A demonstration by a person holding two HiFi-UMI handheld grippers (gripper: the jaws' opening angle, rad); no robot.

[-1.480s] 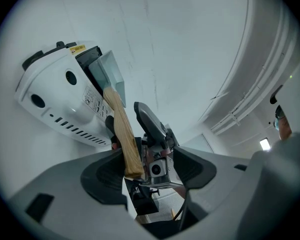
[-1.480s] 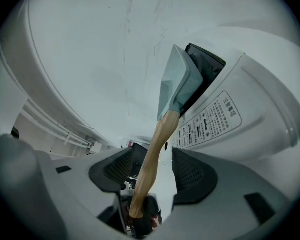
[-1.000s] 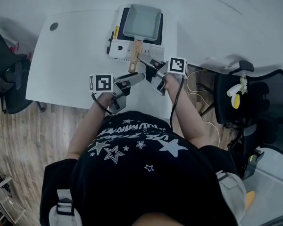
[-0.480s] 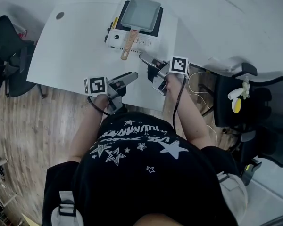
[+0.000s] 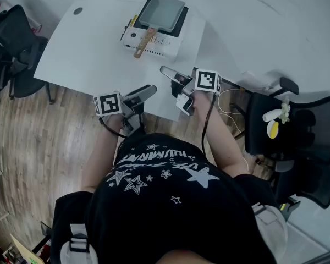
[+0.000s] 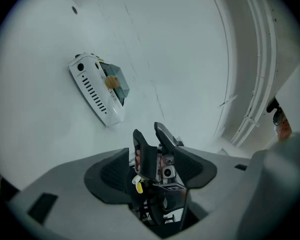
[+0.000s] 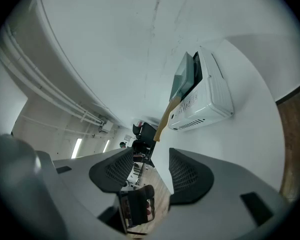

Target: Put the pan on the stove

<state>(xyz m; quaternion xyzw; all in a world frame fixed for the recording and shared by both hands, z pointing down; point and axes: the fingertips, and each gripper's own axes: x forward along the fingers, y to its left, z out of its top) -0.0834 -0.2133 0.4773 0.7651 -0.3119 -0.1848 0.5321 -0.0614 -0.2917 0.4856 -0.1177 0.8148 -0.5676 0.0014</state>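
A grey rectangular pan [image 5: 163,12] with a wooden handle [image 5: 142,42] rests on the white tabletop stove [image 5: 148,36] at the far side of the white table [image 5: 88,54]. Both grippers hover near the table's front edge, well apart from the pan. My left gripper [image 5: 148,89] is open and empty. My right gripper [image 5: 165,70] is open too, pointing toward the stove. The left gripper view has the stove [image 6: 95,96] and pan [image 6: 119,81] far off, with the left gripper [image 6: 152,159] framing the other gripper. In the right gripper view, the right gripper [image 7: 151,156] faces the stove [image 7: 207,96] and the pan's handle [image 7: 165,118].
Black office chairs stand at the left [image 5: 11,43] and at the right [image 5: 297,125]. Cables [image 5: 231,100] hang off the table's right corner. A round grommet hole [image 5: 77,10] marks the table's far left. Wooden floor [image 5: 38,147] lies below the front edge.
Both grippers have drawn back from the pan's handle toward the table's front edge. The pan stays on the stove. The head view has shifted, showing more floor.
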